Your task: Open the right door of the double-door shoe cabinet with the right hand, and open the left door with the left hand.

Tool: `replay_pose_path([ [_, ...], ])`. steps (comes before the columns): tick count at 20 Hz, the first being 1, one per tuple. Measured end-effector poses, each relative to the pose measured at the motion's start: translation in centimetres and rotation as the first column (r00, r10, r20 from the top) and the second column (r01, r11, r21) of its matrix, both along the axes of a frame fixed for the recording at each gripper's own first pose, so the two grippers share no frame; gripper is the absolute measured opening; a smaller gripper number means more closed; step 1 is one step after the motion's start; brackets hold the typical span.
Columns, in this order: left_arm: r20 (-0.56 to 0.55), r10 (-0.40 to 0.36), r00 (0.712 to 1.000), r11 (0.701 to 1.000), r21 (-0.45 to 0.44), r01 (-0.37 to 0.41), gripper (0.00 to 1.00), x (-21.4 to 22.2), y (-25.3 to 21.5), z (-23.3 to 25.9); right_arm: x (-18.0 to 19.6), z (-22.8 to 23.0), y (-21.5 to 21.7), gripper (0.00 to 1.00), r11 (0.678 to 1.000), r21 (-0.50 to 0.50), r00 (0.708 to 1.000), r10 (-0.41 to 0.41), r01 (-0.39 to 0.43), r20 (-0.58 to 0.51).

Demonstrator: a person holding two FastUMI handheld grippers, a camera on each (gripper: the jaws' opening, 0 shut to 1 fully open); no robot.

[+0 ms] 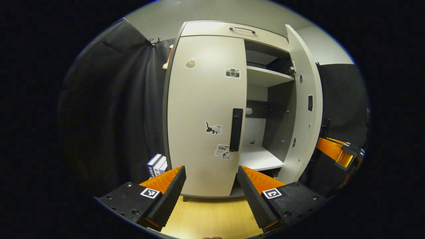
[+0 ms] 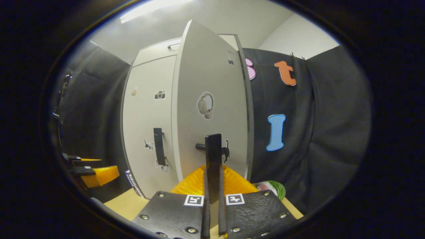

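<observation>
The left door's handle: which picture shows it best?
The left gripper view: the left door's handle stands large and head-on, just ahead of the open left gripper. The right gripper view shows it small, off to the side.

The pale grey shoe cabinet (image 1: 212, 30) stands upright on the far side. Its right door (image 1: 303, 106) is swung wide open, showing white shelves inside. The left door (image 1: 202, 116) is closed, bearing small stickers and a black vertical handle (image 1: 236, 129) at its right edge.
</observation>
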State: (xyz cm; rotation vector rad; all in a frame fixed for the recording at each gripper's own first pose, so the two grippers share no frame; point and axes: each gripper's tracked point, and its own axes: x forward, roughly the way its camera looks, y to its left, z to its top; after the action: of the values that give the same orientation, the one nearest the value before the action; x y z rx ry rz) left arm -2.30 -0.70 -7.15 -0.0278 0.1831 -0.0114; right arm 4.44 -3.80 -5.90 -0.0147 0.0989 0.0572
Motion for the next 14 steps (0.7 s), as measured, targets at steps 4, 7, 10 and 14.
replay_pose_path([
  [4,0.003,-0.043,0.999,0.999,0.002,0.043,0.97,0.1,-1.9,0.0,-0.7,0.2,-2.0,0.10,0.998,-0.021,0.999,-0.053,0.054,0.010],
  [7,0.001,-0.056,0.998,0.998,0.001,0.056,0.97,0.4,-2.7,-0.3,-1.0,0.3,-3.8,0.10,0.996,-0.023,0.996,-0.088,0.088,0.003],
  [10,-0.006,-0.077,0.997,0.997,-0.014,0.077,0.97,0.7,-3.8,-0.5,-0.6,-0.5,-5.3,0.09,0.994,-0.003,0.994,-0.108,0.108,-0.029],
  [14,-0.017,-0.088,0.996,0.996,-0.004,0.088,0.97,1.1,-4.4,-1.0,-0.3,-0.9,-8.7,0.09,0.984,0.009,0.984,-0.176,0.176,-0.041],
])
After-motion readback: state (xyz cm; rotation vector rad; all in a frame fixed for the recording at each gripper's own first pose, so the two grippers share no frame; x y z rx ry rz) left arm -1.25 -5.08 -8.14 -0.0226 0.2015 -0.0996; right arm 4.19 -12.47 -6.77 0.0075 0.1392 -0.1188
